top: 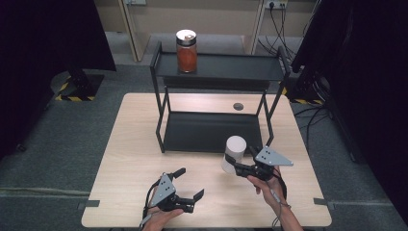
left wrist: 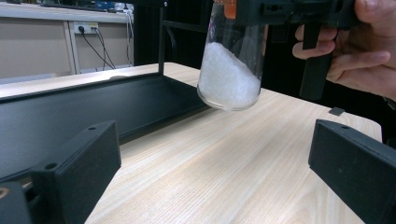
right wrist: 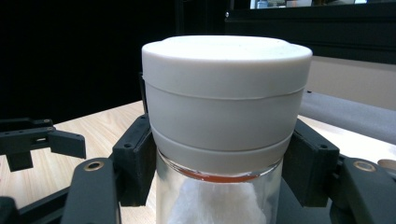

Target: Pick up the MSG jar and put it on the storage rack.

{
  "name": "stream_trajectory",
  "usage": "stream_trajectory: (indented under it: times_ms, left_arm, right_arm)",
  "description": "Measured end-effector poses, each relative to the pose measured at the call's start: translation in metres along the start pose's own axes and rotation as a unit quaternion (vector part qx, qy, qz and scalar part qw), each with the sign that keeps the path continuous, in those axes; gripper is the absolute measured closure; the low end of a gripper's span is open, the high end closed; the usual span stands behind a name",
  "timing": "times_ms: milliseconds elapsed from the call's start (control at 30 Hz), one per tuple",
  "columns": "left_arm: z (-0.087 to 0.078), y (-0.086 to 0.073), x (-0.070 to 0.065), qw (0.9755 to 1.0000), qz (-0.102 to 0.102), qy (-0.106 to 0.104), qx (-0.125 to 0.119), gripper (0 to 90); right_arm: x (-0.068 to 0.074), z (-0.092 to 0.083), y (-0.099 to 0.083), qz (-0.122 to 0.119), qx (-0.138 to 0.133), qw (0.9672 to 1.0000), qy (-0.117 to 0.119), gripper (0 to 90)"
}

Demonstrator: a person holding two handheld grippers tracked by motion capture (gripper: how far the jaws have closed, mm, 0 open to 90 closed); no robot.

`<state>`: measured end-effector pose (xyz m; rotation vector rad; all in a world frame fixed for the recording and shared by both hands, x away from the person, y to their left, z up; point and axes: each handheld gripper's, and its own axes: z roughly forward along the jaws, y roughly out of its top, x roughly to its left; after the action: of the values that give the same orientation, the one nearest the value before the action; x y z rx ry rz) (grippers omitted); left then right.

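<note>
A glass jar with a white lid (top: pixel 234 151) and white grains inside hangs tilted above the wooden table (top: pixel 130 144), in front of the black two-level rack (top: pixel 216 72). My right gripper (top: pixel 239 168) is shut on it just under the lid. In the right gripper view the jar's lid (right wrist: pixel 226 93) sits between the jaws, whose pads (right wrist: pixel 135 158) press its neck. In the left gripper view the jar (left wrist: pixel 229 79) hangs clear of the tabletop. My left gripper (top: pixel 188 183) rests near the table's front edge, open, with nothing between its fingers (left wrist: pixel 77 168). A second jar with orange contents (top: pixel 186 51) stands on the rack's top shelf.
The rack's lower shelf (top: pixel 211 132) lies bare right behind the held jar. A small dark disc (top: pixel 238 106) lies on the table behind the rack. Dark curtains and stands flank the table; cables run along the back right floor.
</note>
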<state>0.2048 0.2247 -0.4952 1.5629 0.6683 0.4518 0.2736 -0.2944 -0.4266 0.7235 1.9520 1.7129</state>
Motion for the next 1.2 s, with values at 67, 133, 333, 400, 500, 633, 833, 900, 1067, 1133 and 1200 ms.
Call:
stream_trajectory:
  times_ms: [67, 133, 333, 400, 500, 633, 833, 900, 1067, 1133, 1200]
  left_arm:
    - [0.0, 0.0, 0.0, 1.0, -0.001, 0.0, -0.001, 1.7]
    - [0.0, 0.0, 0.0, 1.0, 0.0, 0.0, -0.001, 1.7]
    - [0.0, 0.0, 0.0, 1.0, 0.0, 0.0, 0.0, 1.7]
    - [0.0, 0.0, 0.0, 1.0, 0.0, 0.0, 0.0, 1.7]
    - [0.0, 0.0, 0.0, 1.0, 0.0, 0.0, 0.0, 1.7]
    - [0.0, 0.0, 0.0, 1.0, 0.0, 0.001, 0.0, 1.7]
    - [0.0, 0.0, 0.0, 1.0, 0.0, 0.0, 0.001, 1.7]
    - [0.0, 0.0, 0.0, 1.0, 0.0, 0.001, 0.001, 1.7]
    - [0.0, 0.0, 0.0, 1.0, 0.0, 0.0, 0.001, 1.7]
    - [0.0, 0.0, 0.0, 1.0, 0.0, 0.0, 0.001, 1.7]
    - [0.001, 0.0, 0.0, 1.0, 0.0, 0.0, 0.001, 1.7]
  right_arm:
    - [0.001, 0.0, 0.004, -0.005, 0.001, 1.0, -0.001, 35.5]
    - [0.001, 0.0, 0.007, -0.007, 0.0, 1.0, 0.002, 35.6]
    - [0.0, -0.001, 0.019, -0.006, -0.006, 1.0, 0.004, 35.6]
    - [-0.001, -0.001, 0.024, -0.005, -0.006, 1.0, 0.004, 35.6]
    - [-0.001, -0.002, 0.029, -0.006, -0.006, 1.0, 0.001, 35.6]
    - [-0.002, -0.002, 0.035, -0.007, -0.006, 1.0, -0.001, 35.6]
    - [-0.003, -0.001, 0.044, -0.007, -0.004, 1.0, 0.0, 35.6]
    - [-0.003, -0.001, 0.048, -0.01, -0.004, 0.9999, 0.0, 35.6]
    - [-0.005, 0.001, 0.059, -0.011, -0.005, 0.9999, 0.006, 35.6]
    - [-0.006, 0.002, 0.062, -0.007, -0.006, 0.9999, 0.008, 35.6]
    - [-0.007, 0.004, 0.066, -0.007, -0.006, 0.9999, 0.009, 35.6]
